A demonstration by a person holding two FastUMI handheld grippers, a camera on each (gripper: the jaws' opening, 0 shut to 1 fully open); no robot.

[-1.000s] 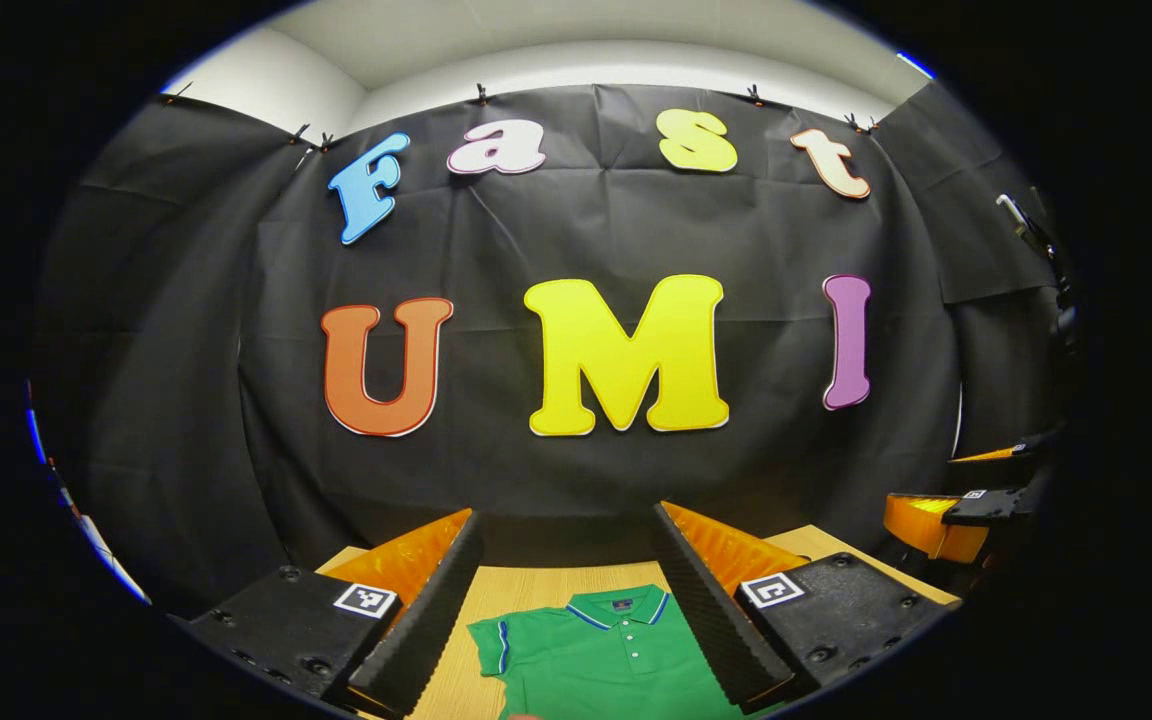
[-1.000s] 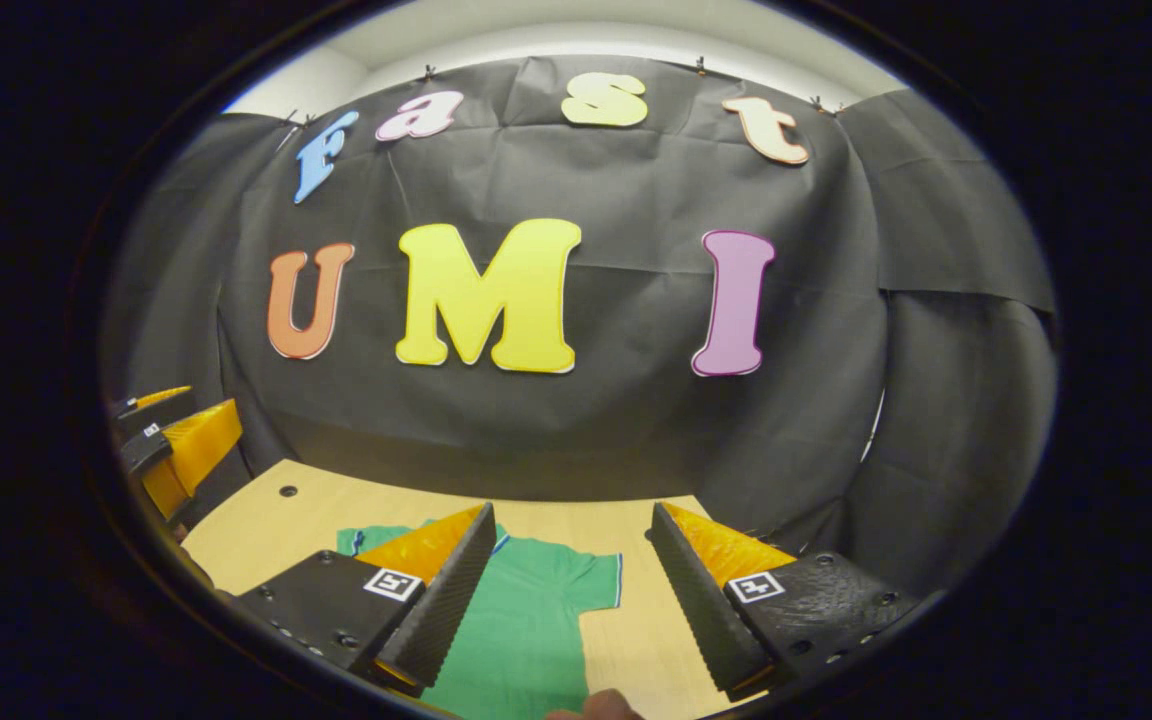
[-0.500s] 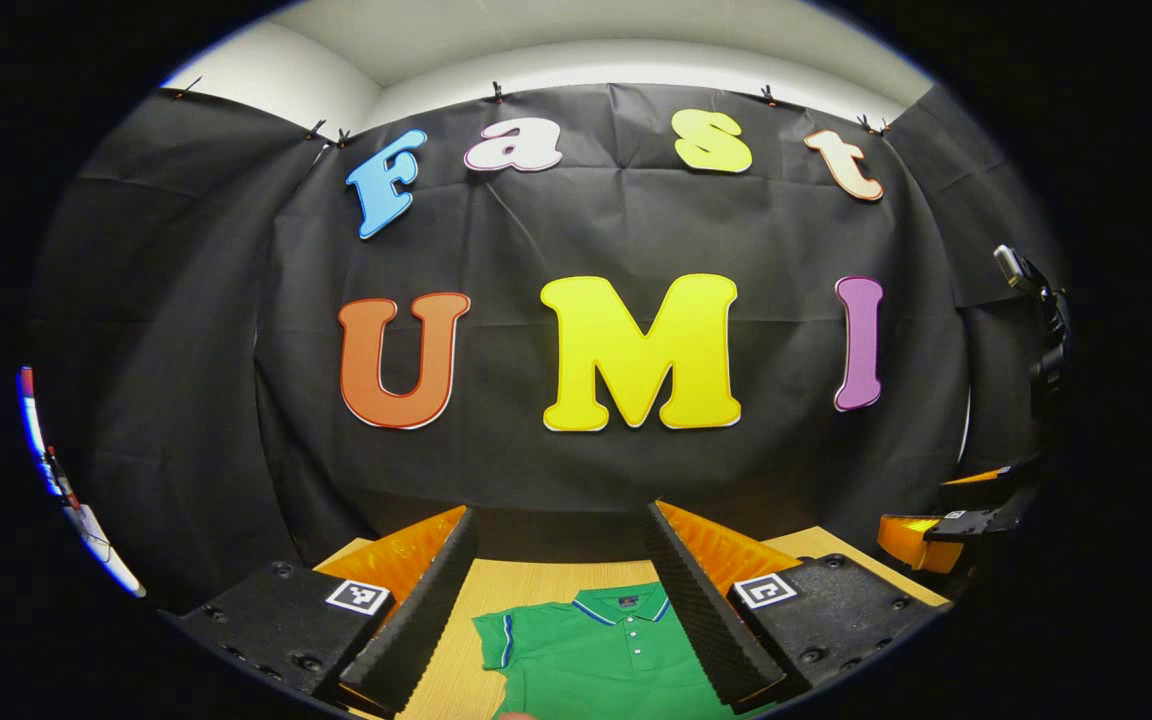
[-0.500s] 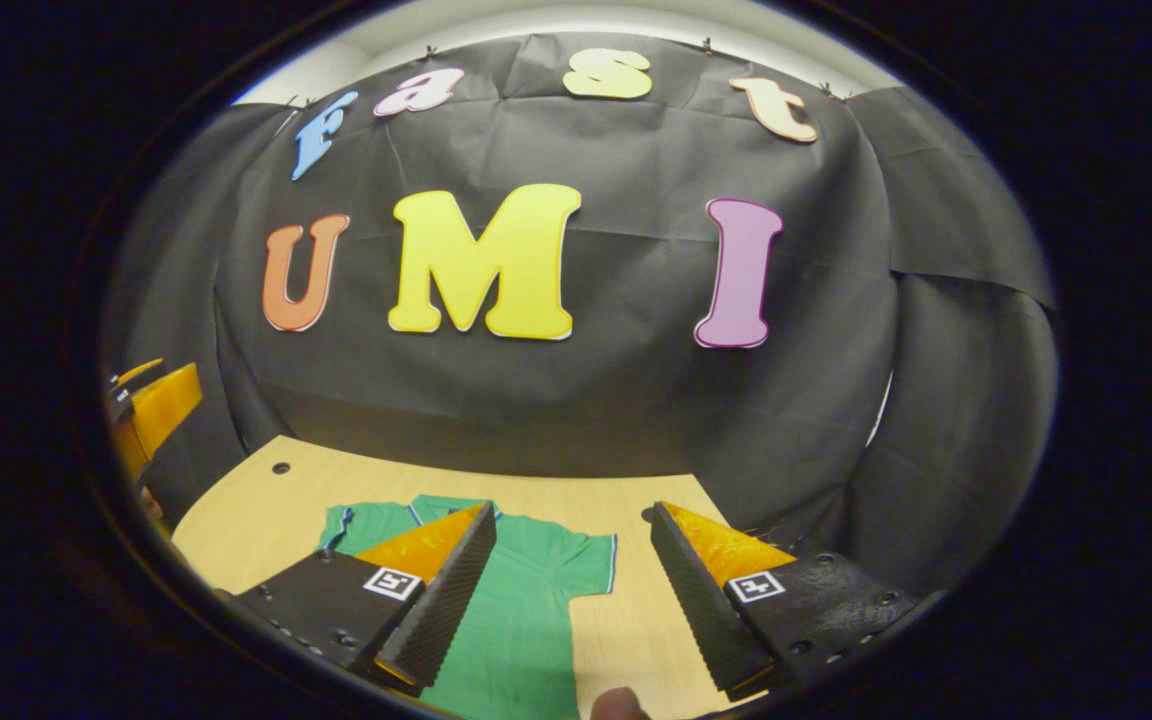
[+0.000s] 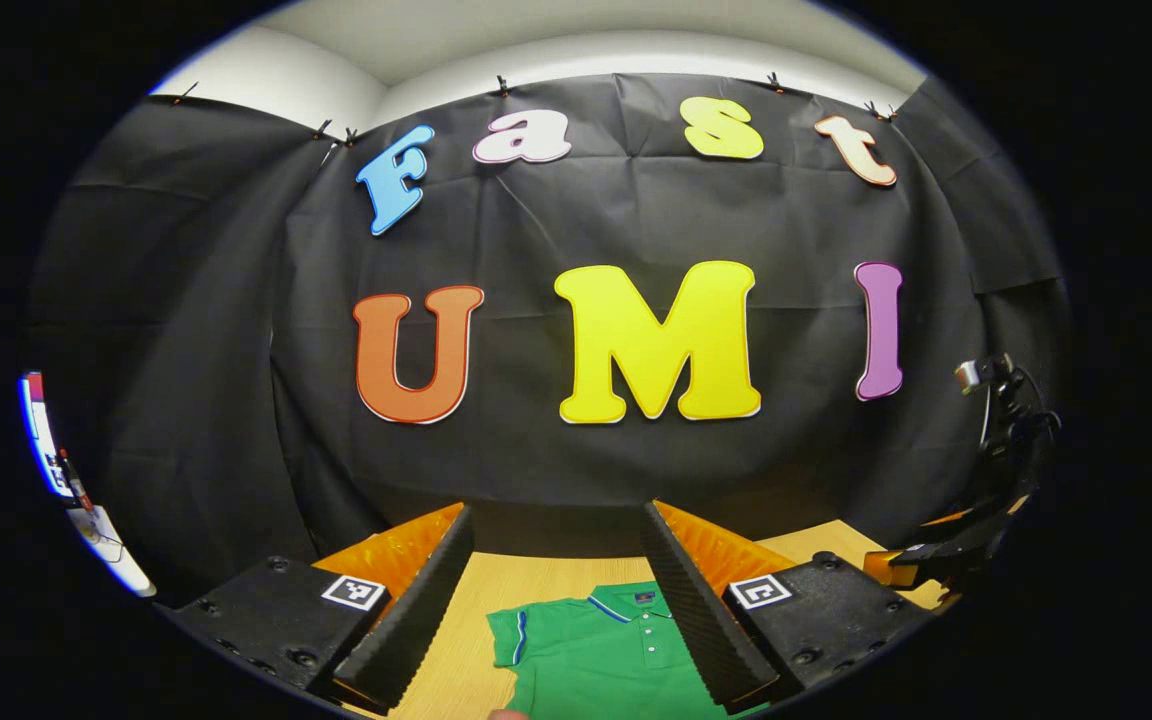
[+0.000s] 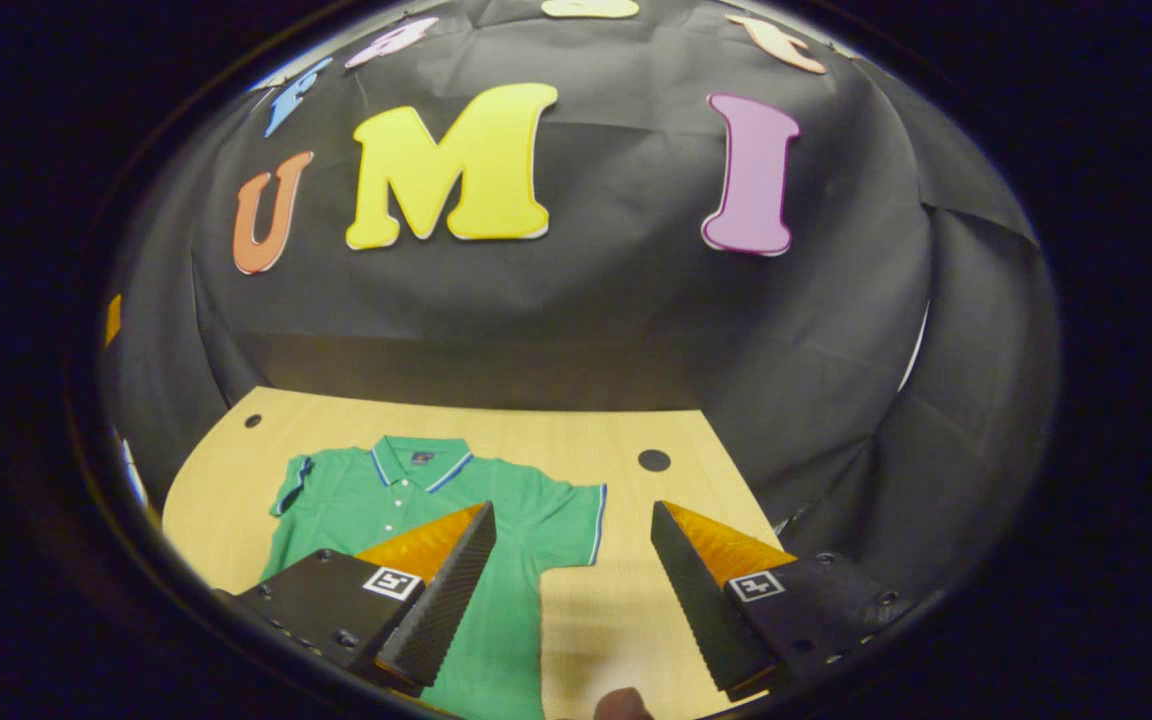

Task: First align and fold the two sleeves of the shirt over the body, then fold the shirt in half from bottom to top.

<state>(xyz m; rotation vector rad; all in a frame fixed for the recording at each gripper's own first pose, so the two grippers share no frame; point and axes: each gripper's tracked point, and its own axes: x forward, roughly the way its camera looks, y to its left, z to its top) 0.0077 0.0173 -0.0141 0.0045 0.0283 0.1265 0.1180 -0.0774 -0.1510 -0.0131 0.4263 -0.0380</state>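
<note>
A green polo shirt [image 6: 406, 500] with blue-and-white trim lies flat, front up, on the wooden table [image 6: 626, 600], its collar toward the far wall and both short sleeves spread out. My right gripper [image 6: 571, 515] hovers open above the shirt's right sleeve [image 6: 571, 520] and the bare wood beside it. In the left gripper view the shirt [image 5: 606, 650] shows its collar and one sleeve between the fingers of my open left gripper [image 5: 556, 512], which is held above the table. The right gripper [image 5: 921, 565] appears at that view's right edge.
Black cloth walls close the table in at the back and on both sides. Two round holes [image 6: 653, 460] [image 6: 252, 421] sit in the tabletop near its far corners. A person's fingertip [image 6: 621, 705] shows at the bottom of the right gripper view.
The right gripper has tipped down and moved forward, so the whole upper shirt and more of the table now show. The left gripper has shifted only slightly. Both stay open.
</note>
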